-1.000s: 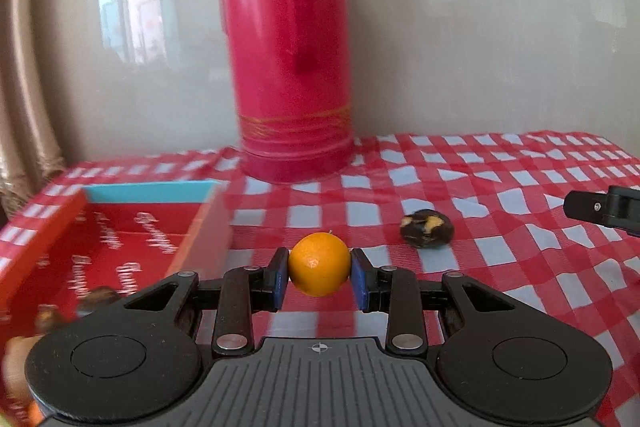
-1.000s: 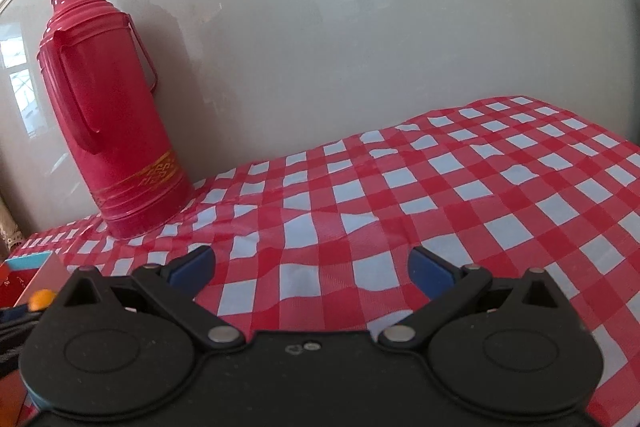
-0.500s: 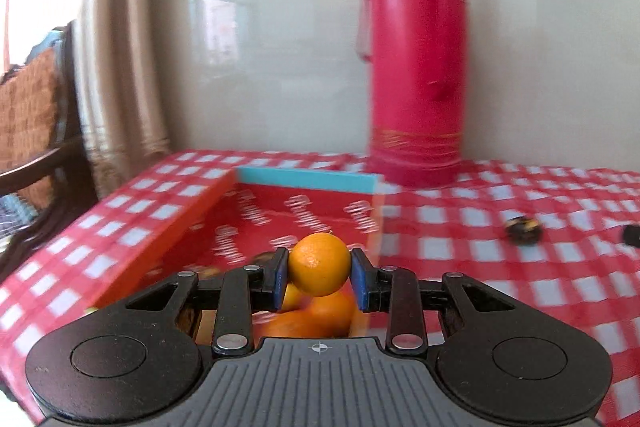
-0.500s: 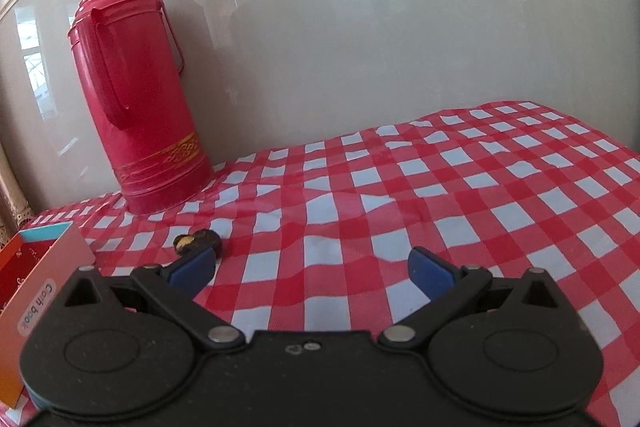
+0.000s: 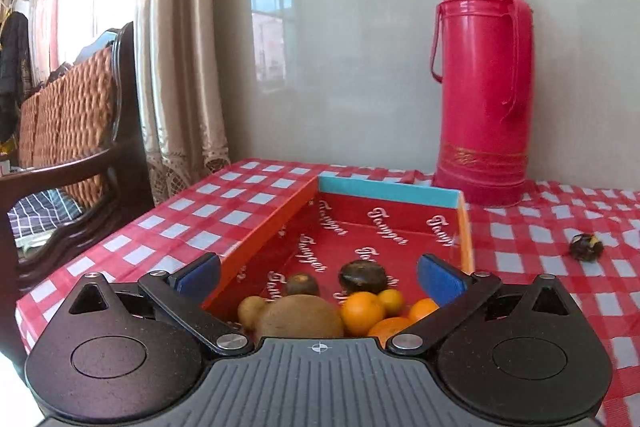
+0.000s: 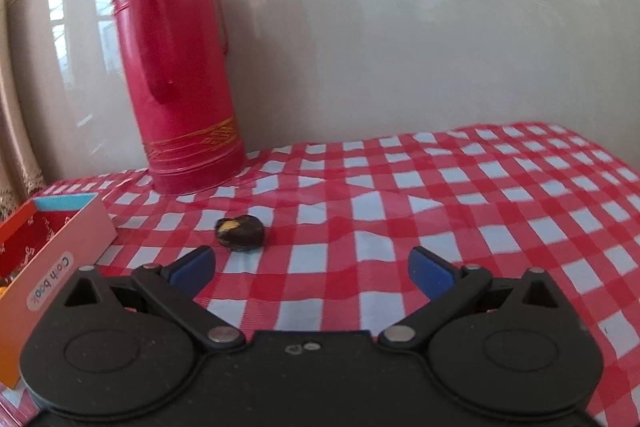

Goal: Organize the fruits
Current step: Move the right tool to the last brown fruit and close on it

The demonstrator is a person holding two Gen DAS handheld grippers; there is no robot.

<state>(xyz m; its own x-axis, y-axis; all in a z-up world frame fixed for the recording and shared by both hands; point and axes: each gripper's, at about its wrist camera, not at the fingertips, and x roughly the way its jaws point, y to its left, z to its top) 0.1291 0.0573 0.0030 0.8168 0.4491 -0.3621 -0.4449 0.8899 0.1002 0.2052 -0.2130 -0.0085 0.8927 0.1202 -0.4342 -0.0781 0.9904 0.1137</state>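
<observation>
The left gripper (image 5: 319, 273) hangs over the red box (image 5: 465, 227), its blue fingers (image 5: 438, 279) opening wide with nothing pinched. Oranges (image 5: 362, 311) and kiwis (image 5: 300, 319) lie in the box's near end. The right gripper (image 6: 311, 265) has fingers spread and empty; a dark fruit (image 6: 240, 227) lies on the checked surface (image 6: 480, 195), right of the box, near the red thermos (image 6: 180, 67).

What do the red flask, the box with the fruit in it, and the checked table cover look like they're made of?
Red flask: probably glossy plastic or painted metal; smooth, shiny highlights, moulded ribs and handle.
Box: likely printed cardboard; thin, flat walls with sharp folded corners and printed lettering.
Table cover: apparently vinyl or oilcloth; a slight sheen and soft wrinkles, though fabric cannot be ruled out.
</observation>
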